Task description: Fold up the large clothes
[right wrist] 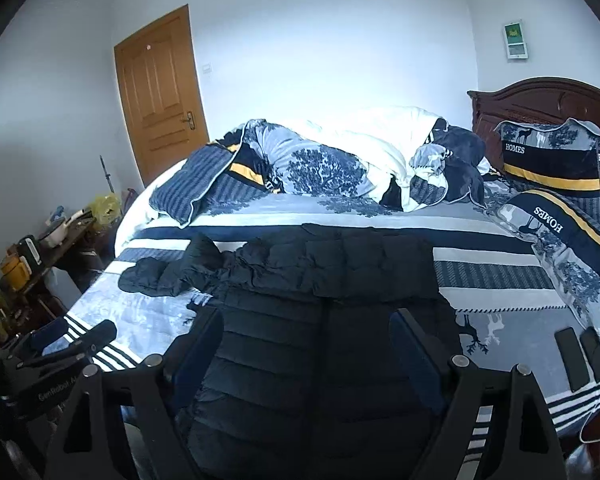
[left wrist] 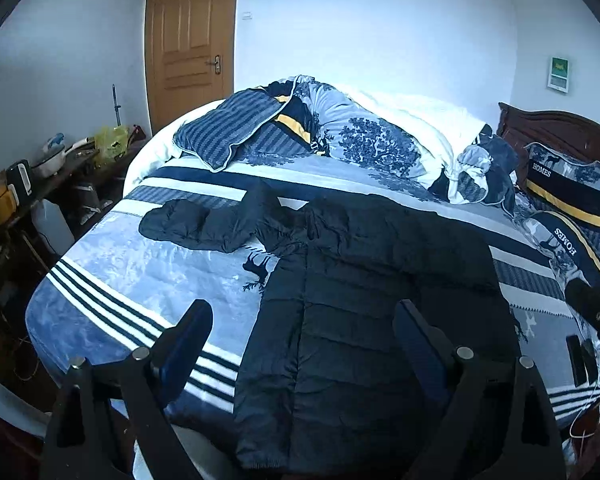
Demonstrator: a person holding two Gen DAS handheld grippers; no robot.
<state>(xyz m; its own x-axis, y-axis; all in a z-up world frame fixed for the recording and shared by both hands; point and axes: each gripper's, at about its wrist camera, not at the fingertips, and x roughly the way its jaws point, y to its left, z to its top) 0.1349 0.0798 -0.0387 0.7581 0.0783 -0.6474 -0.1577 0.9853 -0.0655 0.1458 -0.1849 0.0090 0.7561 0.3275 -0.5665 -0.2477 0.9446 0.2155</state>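
A large black puffer jacket (left wrist: 380,304) lies flat on the bed, body towards me, one sleeve (left wrist: 204,224) stretched out to the left. It also shows in the right wrist view (right wrist: 320,320), with the sleeve (right wrist: 168,272) at left. My left gripper (left wrist: 304,320) is open and empty, hovering over the jacket's near left part. My right gripper (right wrist: 306,332) is open and empty above the jacket's near middle. The left gripper also shows at the lower left of the right wrist view (right wrist: 72,336).
The bed (left wrist: 112,288) has a blue and white striped cover. A bunched duvet (left wrist: 360,136) and pillows (left wrist: 572,200) lie at the back and right. Two dark phones (right wrist: 580,356) lie near the right edge. A cluttered side table (left wrist: 40,176) stands left, by a wooden door (left wrist: 188,40).
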